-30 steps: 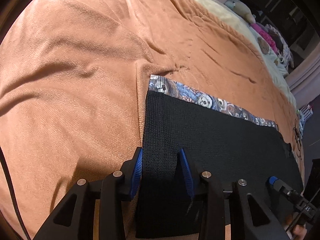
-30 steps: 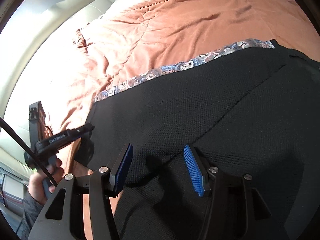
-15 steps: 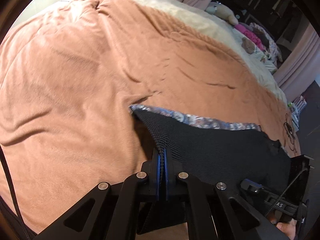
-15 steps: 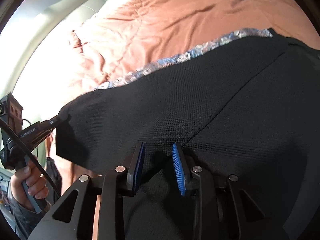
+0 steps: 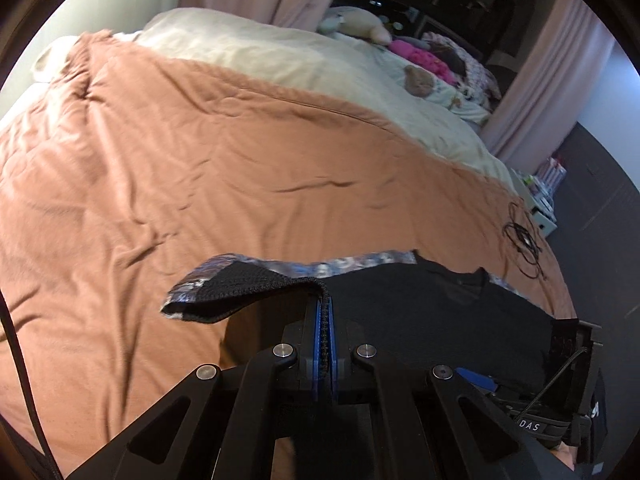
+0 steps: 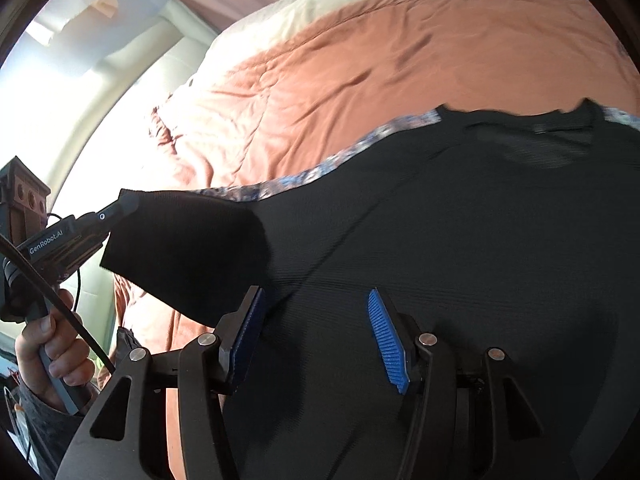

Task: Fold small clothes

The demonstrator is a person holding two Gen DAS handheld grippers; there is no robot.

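A black knit shirt lies on an orange-brown bedspread, on top of a blue patterned cloth whose edge shows along its far side. My left gripper is shut on the shirt's left sleeve and holds it lifted above the bed; the sleeve tip droops to the left. In the right wrist view the left gripper holds that sleeve up at the left. My right gripper is open, its blue pads hovering over the shirt body.
A cream blanket covers the far part of the bed, with soft toys and a pink item at the far right. A black cable lies coiled on the bedspread at right. Pink curtains hang behind.
My left gripper closed on the sleeve and has lifted it up off the bed. My right gripper narrowed half a second ago and has now opened wide again.
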